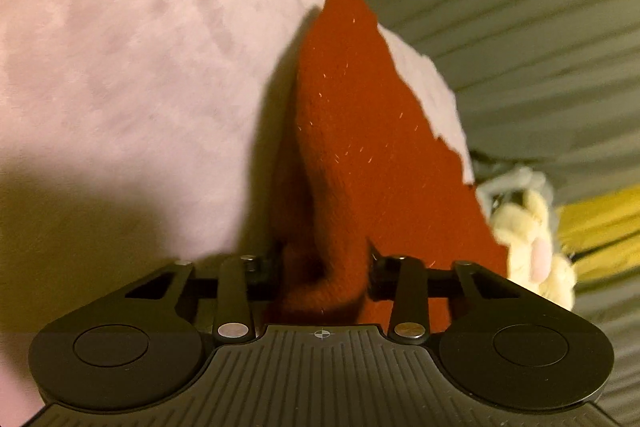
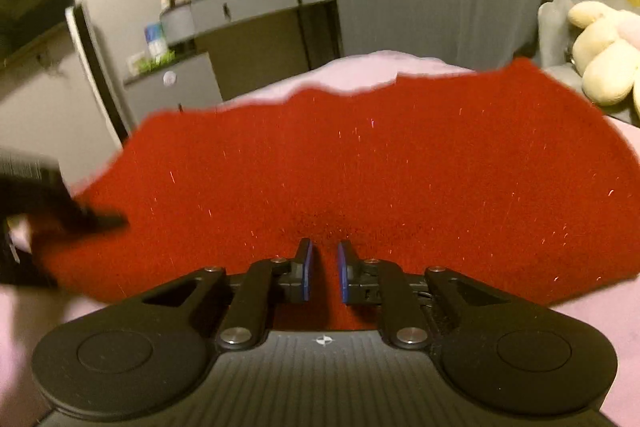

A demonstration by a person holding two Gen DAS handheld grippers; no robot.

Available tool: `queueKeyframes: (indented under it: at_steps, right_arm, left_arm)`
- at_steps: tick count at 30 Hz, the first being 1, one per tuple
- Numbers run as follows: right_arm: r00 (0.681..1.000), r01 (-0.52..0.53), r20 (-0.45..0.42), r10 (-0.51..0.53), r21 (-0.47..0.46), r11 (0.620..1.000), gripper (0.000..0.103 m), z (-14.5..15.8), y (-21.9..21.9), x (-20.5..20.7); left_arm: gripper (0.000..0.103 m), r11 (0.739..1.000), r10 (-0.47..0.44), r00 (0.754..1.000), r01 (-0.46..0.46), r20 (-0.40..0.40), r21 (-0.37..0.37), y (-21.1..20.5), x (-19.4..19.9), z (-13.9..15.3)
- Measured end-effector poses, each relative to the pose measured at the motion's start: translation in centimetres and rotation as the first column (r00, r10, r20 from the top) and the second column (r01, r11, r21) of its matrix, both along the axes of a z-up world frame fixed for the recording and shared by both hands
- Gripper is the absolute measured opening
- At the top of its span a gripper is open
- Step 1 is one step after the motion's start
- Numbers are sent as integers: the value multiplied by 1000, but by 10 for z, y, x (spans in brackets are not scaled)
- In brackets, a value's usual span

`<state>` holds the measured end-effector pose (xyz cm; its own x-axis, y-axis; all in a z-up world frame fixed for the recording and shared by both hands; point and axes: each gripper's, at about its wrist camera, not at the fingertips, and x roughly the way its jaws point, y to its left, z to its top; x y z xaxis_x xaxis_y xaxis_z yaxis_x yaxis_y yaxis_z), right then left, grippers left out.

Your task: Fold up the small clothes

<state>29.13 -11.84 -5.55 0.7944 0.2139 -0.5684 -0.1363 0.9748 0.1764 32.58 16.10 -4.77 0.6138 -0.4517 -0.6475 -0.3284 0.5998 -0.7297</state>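
Red fuzzy knit cloth (image 1: pixel 352 131) runs lengthwise ahead of my left gripper (image 1: pixel 324 263), which pinches its near end; my right gripper (image 2: pixel 323 267), nearly closed, nips its near edge.

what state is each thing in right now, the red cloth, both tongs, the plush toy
red knit cloth: spread on the pink blanket, one end bunched up
left tongs: shut on the bunched cloth end
right tongs: nearly closed over the cloth's near edge
plush toy: lying beside the cloth
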Motion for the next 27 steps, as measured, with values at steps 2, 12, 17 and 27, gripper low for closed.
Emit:
queueKeyframes:
  at_steps: [2,12,17,27]
  right_arm:
    - [1000,-22,20,23,-41,999,12,0,4,2]
    - [998,-26,56,31,-94,995,12,-4,13,-3]
    - [998,-36,48,40,-65,997,13,2,6,-6]
    - [967,227,127,-222,-28,973,13,38,-63,-9]
  left_arm:
    - [37,1000,8,1000,-8,7,11,-2,3,3]
    - [34,998,11,997,-16,72,59,-9,-4,23]
    - [32,990,-39,992,21,122,142,-23,1,49]
    - [32,897,-310,911,185,273,400,-109,10,115]
